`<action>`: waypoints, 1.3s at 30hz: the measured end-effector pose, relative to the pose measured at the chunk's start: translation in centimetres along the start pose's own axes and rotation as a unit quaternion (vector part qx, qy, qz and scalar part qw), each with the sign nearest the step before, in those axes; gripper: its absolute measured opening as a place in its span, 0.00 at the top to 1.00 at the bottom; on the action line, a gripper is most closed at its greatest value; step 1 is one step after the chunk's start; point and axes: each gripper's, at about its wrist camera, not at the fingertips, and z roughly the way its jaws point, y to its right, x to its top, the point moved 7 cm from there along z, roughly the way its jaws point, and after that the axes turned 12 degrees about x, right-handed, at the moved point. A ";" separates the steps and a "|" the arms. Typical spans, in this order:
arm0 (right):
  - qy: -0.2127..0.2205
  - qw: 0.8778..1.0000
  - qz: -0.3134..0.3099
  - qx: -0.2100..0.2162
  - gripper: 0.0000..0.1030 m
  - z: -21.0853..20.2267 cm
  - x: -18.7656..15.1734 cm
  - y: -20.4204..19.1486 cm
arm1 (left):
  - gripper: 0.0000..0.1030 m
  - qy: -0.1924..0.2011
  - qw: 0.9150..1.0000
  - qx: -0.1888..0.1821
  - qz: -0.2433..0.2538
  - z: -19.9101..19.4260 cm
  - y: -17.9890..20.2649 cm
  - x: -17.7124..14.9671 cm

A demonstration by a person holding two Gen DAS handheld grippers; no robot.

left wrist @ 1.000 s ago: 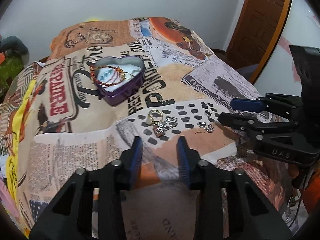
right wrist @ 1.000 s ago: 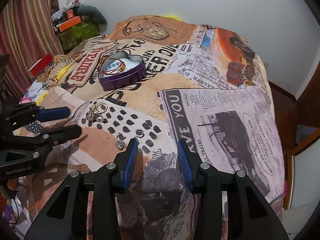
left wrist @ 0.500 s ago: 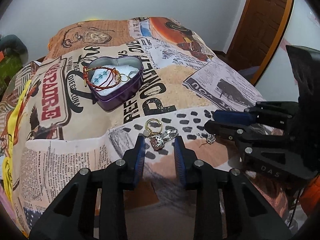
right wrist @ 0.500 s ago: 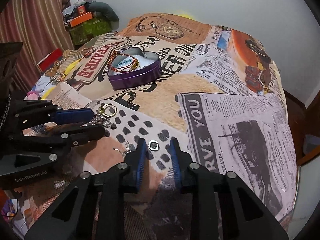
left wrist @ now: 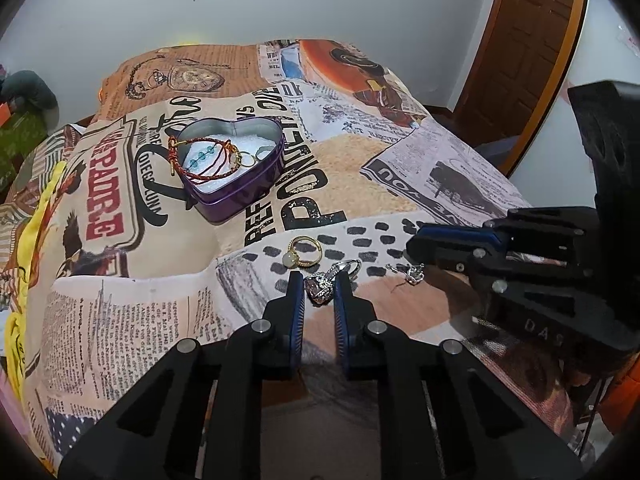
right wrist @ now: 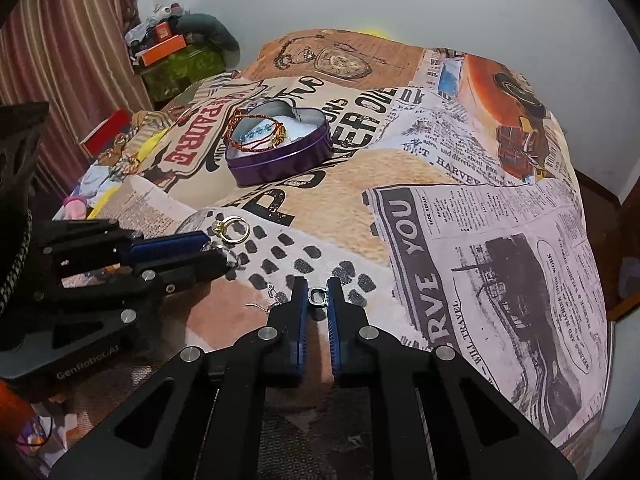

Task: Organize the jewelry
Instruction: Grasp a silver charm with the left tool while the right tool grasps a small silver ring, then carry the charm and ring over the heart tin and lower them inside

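- Left wrist view: your left gripper sits low over the printed bedspread, its blue pads narrowed around a silver ring with a pink stone. The pads flank the ring closely; whether they actually press on it cannot be told.
- A gold ring with a pale stone lies on the cloth just beyond the left fingertip, apart from it.
- A small silver earring lies to the right, just beside the tip of your right gripper.
- The purple heart-shaped tin stands open farther back on the bedspread, well apart from both tools. A red cord bracelet with blue beads is draped across its rim, and a gold ring rests inside on the white lining.
- Right wrist view: your right gripper has its pads drawn nearly together on either side of a small silver ring lying on the cloth. Contact with the ring cannot be confirmed.
- In this view your left gripper enters from the left, tip just beside the gold ring.
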 end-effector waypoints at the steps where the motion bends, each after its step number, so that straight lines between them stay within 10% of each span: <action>1: 0.003 1.000 0.001 0.000 0.92 -0.2 0.2 0.0 | 0.87 0.001 1.000 0.001 -0.001 -0.2 -0.1 0.0; 39: 0.113 0.993 -0.024 0.008 0.92 -3.8 9.9 -2.7 | 0.86 0.089 0.994 0.053 -0.045 -3.4 -6.8 7.4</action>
